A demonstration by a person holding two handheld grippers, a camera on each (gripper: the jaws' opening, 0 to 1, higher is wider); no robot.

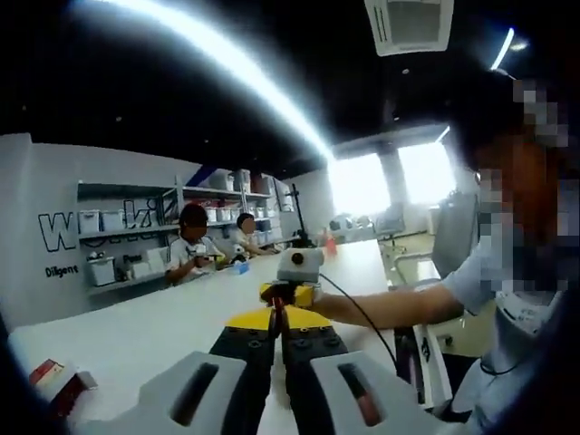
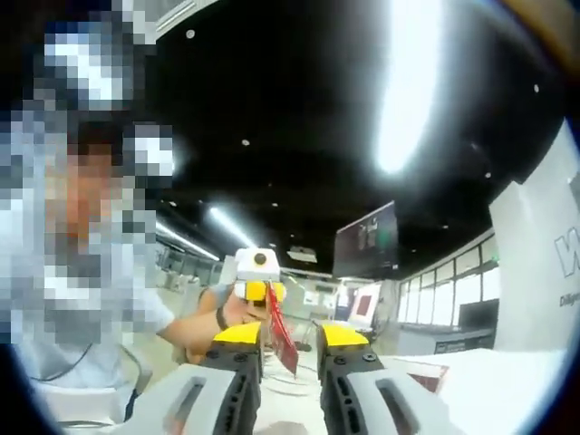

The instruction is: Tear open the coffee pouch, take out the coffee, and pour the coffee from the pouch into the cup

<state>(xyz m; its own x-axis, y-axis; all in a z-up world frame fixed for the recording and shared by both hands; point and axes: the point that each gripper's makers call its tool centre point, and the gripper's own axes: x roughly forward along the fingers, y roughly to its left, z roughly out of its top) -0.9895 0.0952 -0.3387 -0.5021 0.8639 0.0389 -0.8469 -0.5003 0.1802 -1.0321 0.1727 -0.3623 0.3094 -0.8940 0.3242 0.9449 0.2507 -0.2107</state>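
The red coffee pouch (image 2: 282, 343) hangs edge-on in the air between my two grippers. In the left gripper view my left gripper (image 1: 275, 317) is shut on it, and just a thin red strip of the pouch (image 1: 277, 328) shows between the yellow tips. My right gripper (image 1: 290, 292) faces it from close beyond, held by a person's hand. In the right gripper view my right gripper (image 2: 290, 335) stands open, with the pouch in the gap nearer its left jaw. The left gripper (image 2: 259, 292) holds the pouch's top end there.
A long white table (image 1: 163, 326) lies below the grippers. A red and white box (image 1: 54, 381) sits at its near left corner, and is the red and white box (image 2: 426, 372) low at right in the other view. Two people (image 1: 192, 245) sit at the far side before shelves (image 1: 127, 236).
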